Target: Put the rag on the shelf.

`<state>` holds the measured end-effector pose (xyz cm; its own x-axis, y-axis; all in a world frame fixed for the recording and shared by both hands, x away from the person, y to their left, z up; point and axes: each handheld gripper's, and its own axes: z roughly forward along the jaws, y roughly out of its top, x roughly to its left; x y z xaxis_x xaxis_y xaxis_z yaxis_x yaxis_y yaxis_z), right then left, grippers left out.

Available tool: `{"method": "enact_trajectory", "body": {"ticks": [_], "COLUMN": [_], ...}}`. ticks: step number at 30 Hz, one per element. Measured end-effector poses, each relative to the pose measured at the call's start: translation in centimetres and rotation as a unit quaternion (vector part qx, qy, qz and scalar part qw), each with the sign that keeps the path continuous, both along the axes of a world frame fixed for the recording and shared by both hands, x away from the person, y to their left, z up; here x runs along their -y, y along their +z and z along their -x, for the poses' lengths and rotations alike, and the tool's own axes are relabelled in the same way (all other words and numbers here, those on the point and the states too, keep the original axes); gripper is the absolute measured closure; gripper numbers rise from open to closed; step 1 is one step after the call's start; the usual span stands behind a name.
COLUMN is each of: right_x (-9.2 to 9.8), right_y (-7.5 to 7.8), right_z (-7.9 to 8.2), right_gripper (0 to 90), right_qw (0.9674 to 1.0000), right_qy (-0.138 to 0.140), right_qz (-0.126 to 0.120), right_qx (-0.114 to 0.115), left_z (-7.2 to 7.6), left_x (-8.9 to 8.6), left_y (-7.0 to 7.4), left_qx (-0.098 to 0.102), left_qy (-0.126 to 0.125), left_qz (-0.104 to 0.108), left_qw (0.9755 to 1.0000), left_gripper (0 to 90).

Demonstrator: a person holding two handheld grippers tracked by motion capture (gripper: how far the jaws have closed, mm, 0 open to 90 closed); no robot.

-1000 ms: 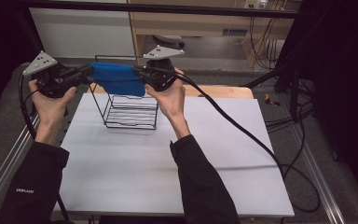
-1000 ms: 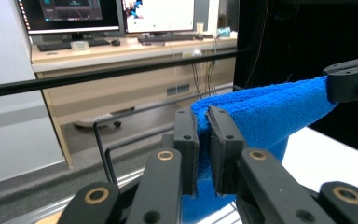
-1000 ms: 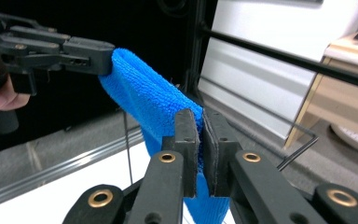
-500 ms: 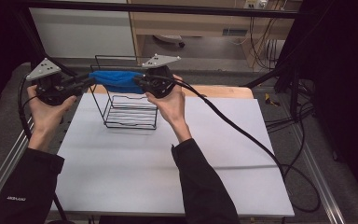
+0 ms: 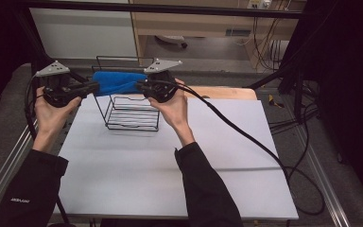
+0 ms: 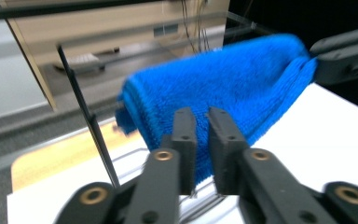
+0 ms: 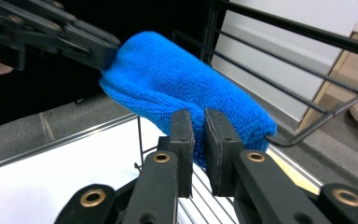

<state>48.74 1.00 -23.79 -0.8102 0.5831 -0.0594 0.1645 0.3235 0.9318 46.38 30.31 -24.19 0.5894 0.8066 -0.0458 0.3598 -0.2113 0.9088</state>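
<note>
Cloth hangs stretched between my two grippers, just above the wire rack at the far side of the table. On the left, my left gripper pinches one end of it; in the left gripper view the jaws stand narrow, closed on the cloth's near edge. At the other end my right gripper does the same, jaws nearly together on the folded edge.

I judge the job to be draping or setting the cloth on the rack. Lift and carry look done: the cloth is folded, level, and lined up near the rack's upper back rail. Lowering it onto the rack and letting go on both sides are left.

Around it, the rack's tall back frame rises just behind the cloth, and its thin bars could snag a jaw or the pile as I come down. The cable from the right gripper trails across the table to the right, well apart from the rack. A wooden board lies at the far edge.
</note>
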Motion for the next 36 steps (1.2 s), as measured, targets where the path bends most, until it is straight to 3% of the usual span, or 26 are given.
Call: {"method": "enact_trajectory", "body": {"ticks": [3, 6, 9, 17, 23, 29, 36], "right_x": [0.2, 0.2, 0.2, -0.1, 0.2, 0.8, 1.9], "right_y": [-0.3, -0.4, -0.3, -1.9, -3.5, -3.2, -1.9], "right_z": [0.0, 0.2, 0.3, -0.4, -1.4, -0.8, 0.9], "right_gripper": [79.4, 73.5, 69.0, 86.3, 86.7, 81.6, 63.7], "right_qw": [1.0, 1.0, 0.9997, 0.9988, 0.9981, 0.9987, 0.9991], "right_qy": [0.002, 0.006, 0.011, -0.004, -0.023, -0.014, -0.012], "right_qz": [-0.005, -0.004, -0.022, -0.013, -0.011, -0.02, -0.023], "right_qx": [-0.005, -0.003, -0.003, -0.047, -0.056, -0.045, -0.033], "left_z": [-0.4, -0.7, -0.9, -1.5, -1.6, -1.1, 0.4], "left_x": [0.1, 0.4, 0.6, 0.9, 1.1, 1.0, 0.7], "left_y": [-0.7, -1.2, -1.7, -2.5, -2.8, -2.8, -2.6], "left_qx": [-0.009, -0.01, -0.013, -0.013, -0.009, -0.006, 0.001], "left_qy": [0.001, 0.001, 0.002, 0.009, 0.009, 0.006, 0.007], "left_qz": [-0.006, -0.017, -0.022, -0.018, -0.014, -0.015, -0.013], "left_qw": [0.9999, 0.9998, 0.9997, 0.9997, 0.9998, 0.9999, 0.9999], "left_gripper": [89.5, 89.7, 89.8, 89.8, 89.7, 85.6, 72.3]}}
